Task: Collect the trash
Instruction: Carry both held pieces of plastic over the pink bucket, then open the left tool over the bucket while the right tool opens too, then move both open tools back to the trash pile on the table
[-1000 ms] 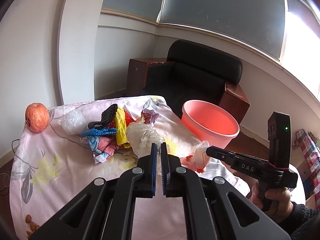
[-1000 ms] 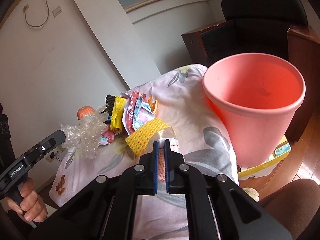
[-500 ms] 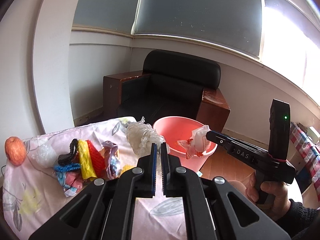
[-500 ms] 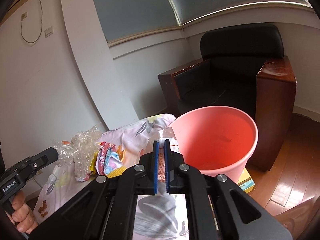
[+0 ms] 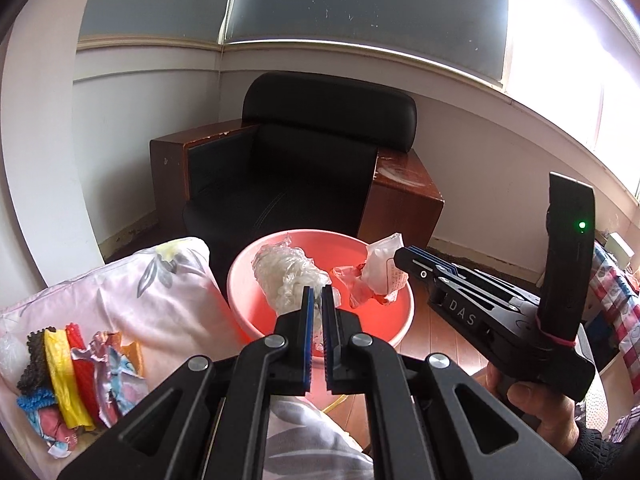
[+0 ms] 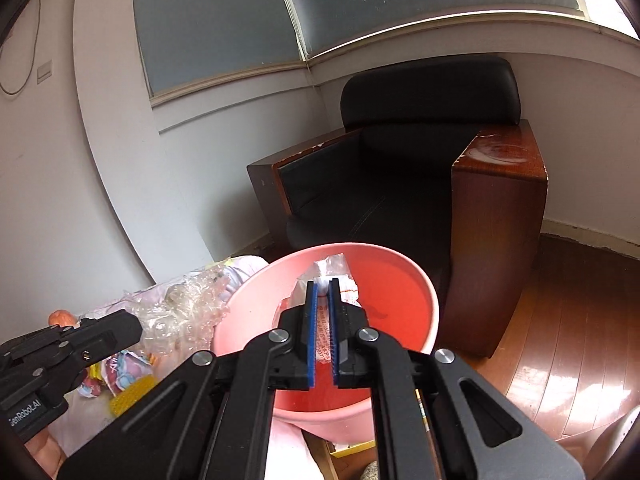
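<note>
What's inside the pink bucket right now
The pink bucket looks empty: bare wall and floor wherever visible. The clear plastic and the white-red wrapper hang over it, gripped, hiding part of the bottom.

1. Hidden behind the left gripper (image 5: 316, 300): the near end of the clear plastic wad (image 5: 288, 276), at 6 o'clock of it.
2. Covered by the right gripper (image 6: 323, 292): the lower part of the white-and-red wrapper (image 6: 332, 272).
3. Too small to read: the print on that wrapper.
4. Cut by the frame at 9 o'clock: the orange fruit (image 6: 60, 316), mostly hidden.
5. Bucket (image 5: 240, 280) base out of sight.
</note>
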A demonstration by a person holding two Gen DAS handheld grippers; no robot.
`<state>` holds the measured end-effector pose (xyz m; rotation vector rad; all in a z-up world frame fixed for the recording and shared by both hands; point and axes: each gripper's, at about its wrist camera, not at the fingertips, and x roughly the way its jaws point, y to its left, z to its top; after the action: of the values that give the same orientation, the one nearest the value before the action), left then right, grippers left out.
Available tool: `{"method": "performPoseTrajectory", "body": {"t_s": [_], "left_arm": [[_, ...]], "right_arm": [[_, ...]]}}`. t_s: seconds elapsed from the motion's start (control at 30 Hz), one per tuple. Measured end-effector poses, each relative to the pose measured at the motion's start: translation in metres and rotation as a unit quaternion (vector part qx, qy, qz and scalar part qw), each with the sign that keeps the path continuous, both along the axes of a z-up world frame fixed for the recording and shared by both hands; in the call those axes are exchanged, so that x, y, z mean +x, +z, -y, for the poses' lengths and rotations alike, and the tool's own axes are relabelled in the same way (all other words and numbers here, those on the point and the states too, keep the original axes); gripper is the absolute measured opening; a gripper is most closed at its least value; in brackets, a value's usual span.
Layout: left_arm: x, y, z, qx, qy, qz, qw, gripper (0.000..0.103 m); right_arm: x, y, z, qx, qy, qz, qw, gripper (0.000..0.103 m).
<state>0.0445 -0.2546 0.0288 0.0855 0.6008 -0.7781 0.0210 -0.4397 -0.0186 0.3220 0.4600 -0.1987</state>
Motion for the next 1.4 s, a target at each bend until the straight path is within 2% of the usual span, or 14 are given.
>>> {"method": "performPoseTrajectory", "body": {"t_s": [0.37, 0.77, 0.87, 0.93, 1.03, 1.07, 1.13, 1.2, 1.4], "left_arm": [[0.039, -0.044, 0.048, 0.048, 0.004, -0.047, 0.9978, 0.003], [0.047, -0.052, 0.047, 0.058, 0.018, -0.057, 0.9966, 0.004], [0.046, -0.05, 0.042, 0.054, 0.02, -0.058, 0.9966, 0.009], [0.045, -0.047, 0.038, 0.049, 0.024, -0.057, 0.9969, 0.022], [0.042, -0.041, 0.032, 0.041, 0.029, -0.05, 0.9975, 0.033], [0.041, -0.039, 0.031, 0.04, 0.03, -0.048, 0.9976, 0.034], [0.039, -0.035, 0.027, 0.037, 0.034, -0.043, 0.9978, 0.038], [0.036, -0.031, 0.022, 0.033, 0.038, -0.04, 0.9979, 0.041], [0.026, -0.018, 0.001, 0.017, 0.053, -0.035, 0.9979, 0.047]], "right_arm": [[0.02, -0.028, 0.011, -0.005, 0.0, -0.038, 0.999, 0.006], [0.03, -0.034, 0.01, 0.0, 0.006, -0.054, 0.999, 0.006], [0.031, -0.034, 0.01, 0.002, 0.008, -0.058, 0.998, 0.007], [0.03, -0.033, 0.009, 0.006, 0.009, -0.059, 0.998, 0.007], [0.029, -0.032, 0.009, 0.011, 0.012, -0.061, 0.998, 0.008], [0.027, -0.031, 0.008, 0.013, 0.012, -0.061, 0.998, 0.01], [0.024, -0.028, 0.008, 0.019, 0.012, -0.056, 0.998, 0.028], [0.02, -0.025, 0.007, 0.021, 0.012, -0.049, 0.999, 0.035], [0.009, -0.013, -0.002, 0.022, 0.016, -0.035, 0.999, 0.035]]}}
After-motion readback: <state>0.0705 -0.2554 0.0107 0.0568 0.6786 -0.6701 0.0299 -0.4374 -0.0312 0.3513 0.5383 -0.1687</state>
